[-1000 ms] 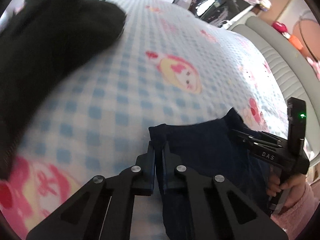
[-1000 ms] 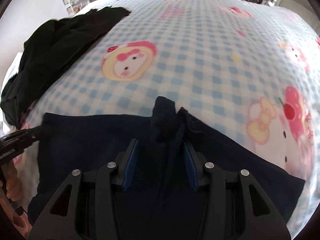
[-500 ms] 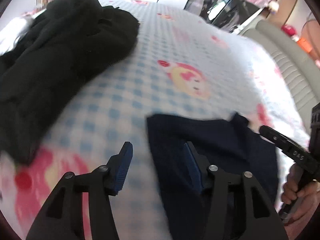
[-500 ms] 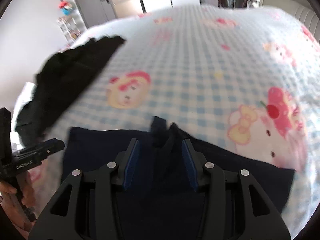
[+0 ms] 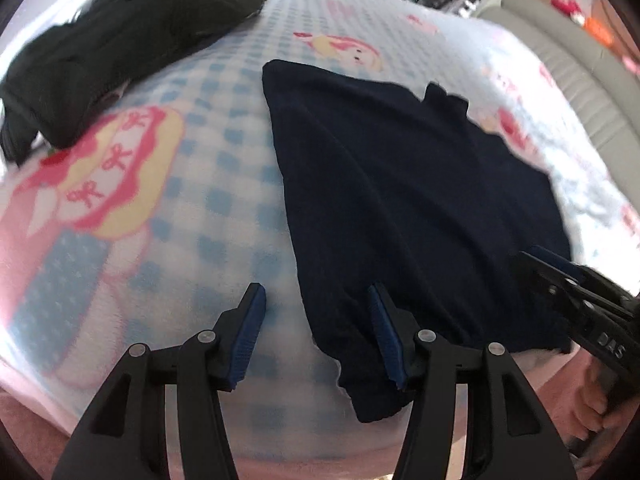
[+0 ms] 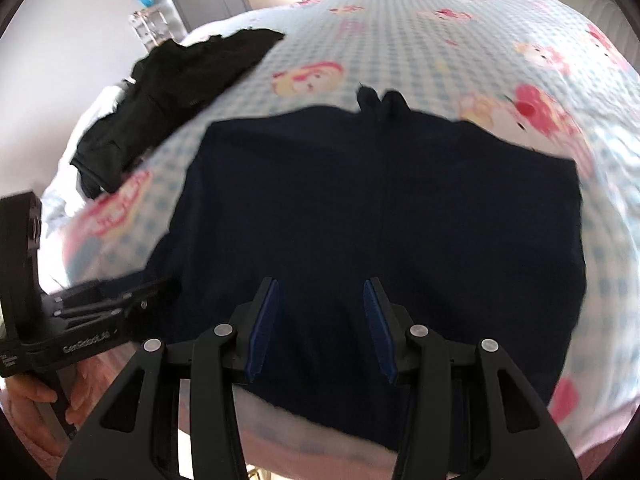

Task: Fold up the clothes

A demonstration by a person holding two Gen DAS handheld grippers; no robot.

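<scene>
A: Nearest the left wrist camera, how does the left gripper (image 5: 316,300) stand?

B: Jaws spread wide, holding nothing. One blue pad (image 5: 250,332) hangs over the checked blanket (image 5: 224,200); the other sits over the near left edge of the navy garment (image 5: 420,184).

A: And the right gripper (image 6: 320,300)?

B: Also spread wide and empty, both pads above the near part of the navy cloth. In the left view it shows at the garment's near right corner, with a hand (image 5: 592,404) on its handle below.

A: Where does the garment lie?

B: Flat on the blanket at the bed's near edge, its lower hem reaching over that edge. A small bunched bit of fabric sticks up at the middle of the far edge; both views are blurred there, so I cannot tell whether it is a collar or a fold.

A: Farther back?

B: A heap of black clothes (image 6: 180,92) lies at the far left of the bed, well apart from the navy piece. A padded headboard (image 5: 568,60) runs along the right.
</scene>
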